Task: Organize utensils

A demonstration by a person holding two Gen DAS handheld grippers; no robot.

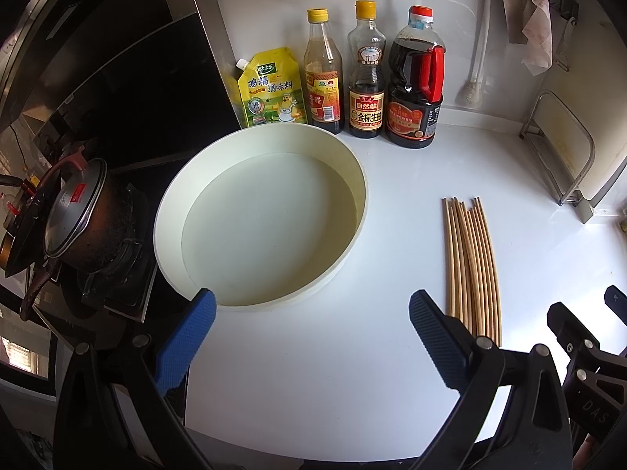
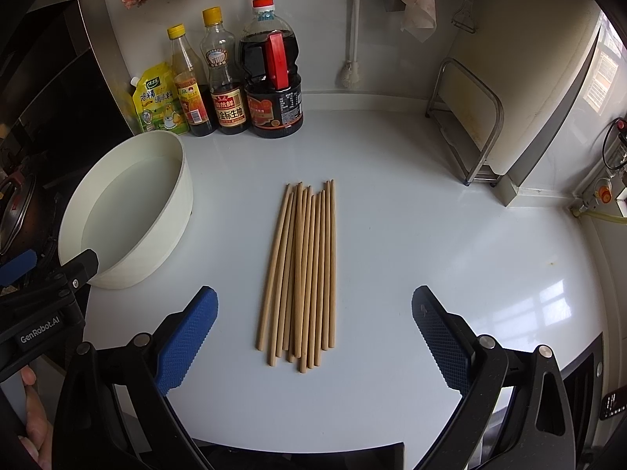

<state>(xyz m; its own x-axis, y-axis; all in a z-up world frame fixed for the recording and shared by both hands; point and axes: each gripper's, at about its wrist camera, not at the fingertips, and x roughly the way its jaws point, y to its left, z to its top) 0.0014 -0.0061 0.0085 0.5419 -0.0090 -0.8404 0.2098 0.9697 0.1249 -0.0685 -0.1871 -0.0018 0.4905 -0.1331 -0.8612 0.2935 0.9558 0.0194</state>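
Several wooden chopsticks (image 2: 303, 270) lie side by side in a loose bundle on the white counter; they also show in the left wrist view (image 1: 472, 266). A round cream basin (image 1: 262, 215) stands empty left of them, and it shows in the right wrist view (image 2: 129, 211). My left gripper (image 1: 313, 309) is open and empty, just in front of the basin's near rim. My right gripper (image 2: 313, 305) is open and empty, its blue-padded fingers on either side of the bundle's near ends, above the counter.
A yellow seasoning pouch (image 1: 272, 88) and three sauce bottles (image 1: 366, 74) stand along the back wall. A lidded pot (image 1: 78, 219) sits on the stove at the left. A metal rack with a cutting board (image 2: 468, 129) stands at the right.
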